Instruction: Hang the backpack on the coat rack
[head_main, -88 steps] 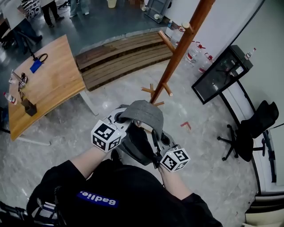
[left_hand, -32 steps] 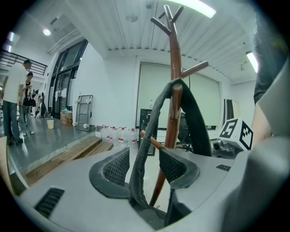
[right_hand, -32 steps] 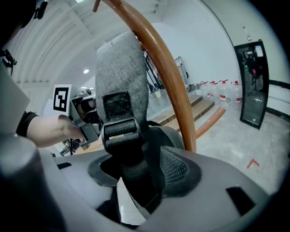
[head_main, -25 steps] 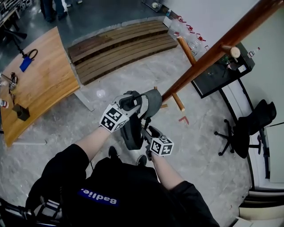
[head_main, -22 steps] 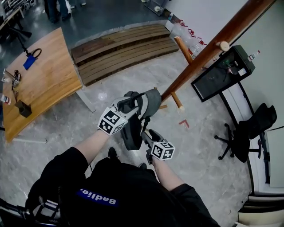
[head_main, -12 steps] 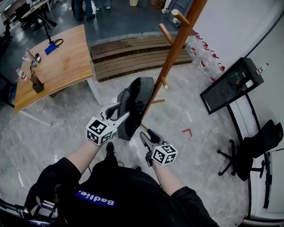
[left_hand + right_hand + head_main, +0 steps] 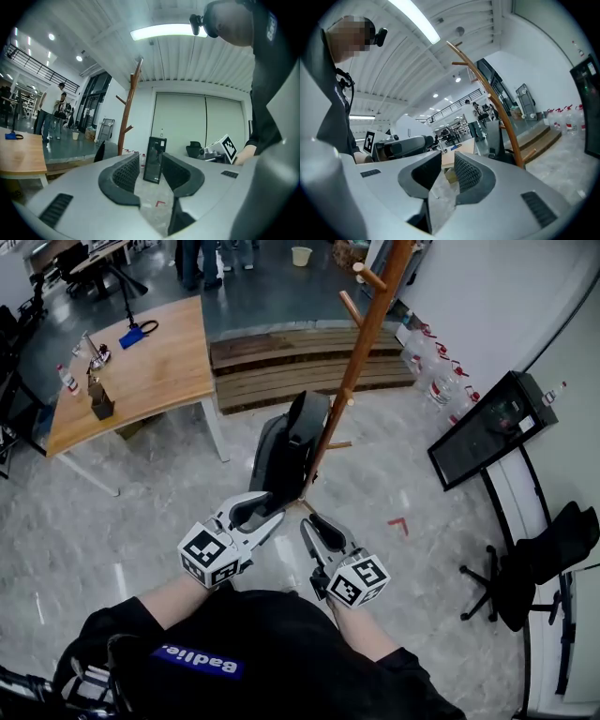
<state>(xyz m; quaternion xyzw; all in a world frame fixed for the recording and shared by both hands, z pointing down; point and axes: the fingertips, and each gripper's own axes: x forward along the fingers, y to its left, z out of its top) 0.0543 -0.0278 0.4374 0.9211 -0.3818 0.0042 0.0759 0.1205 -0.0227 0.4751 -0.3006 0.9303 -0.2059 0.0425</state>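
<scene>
The backpack is on the rack now. It hangs down flat against the brown pole, in front of both jaws and a little way off from them. Its top sits up by one of the short pegs. We cannot see the loop on the peg itself, so we cannot say just how it is hooked.

Our left gripper holds nothing. Its jaws are wide apart and closing a bit, with only air between them. The backpack is ahead of these jaws and off to their left side. Through the gap we see a black screen, but it stands far behind and does not touch the jaws.

Our right gripper holds nothing too. Its jaws are closing more, about half way, and no strap or cloth is between them. The backpack is ahead of these jaws and off to their right, next to the pole.

Both grippers point level, side by side, with their tips aimed at the backpack. Neither one touches it.

So we think the big job is done: the backpack is up and we have let go of it. What is left is small. We think we only need to take our grippers away and see that the backpack does not slip off the peg or tip the rack.
</scene>
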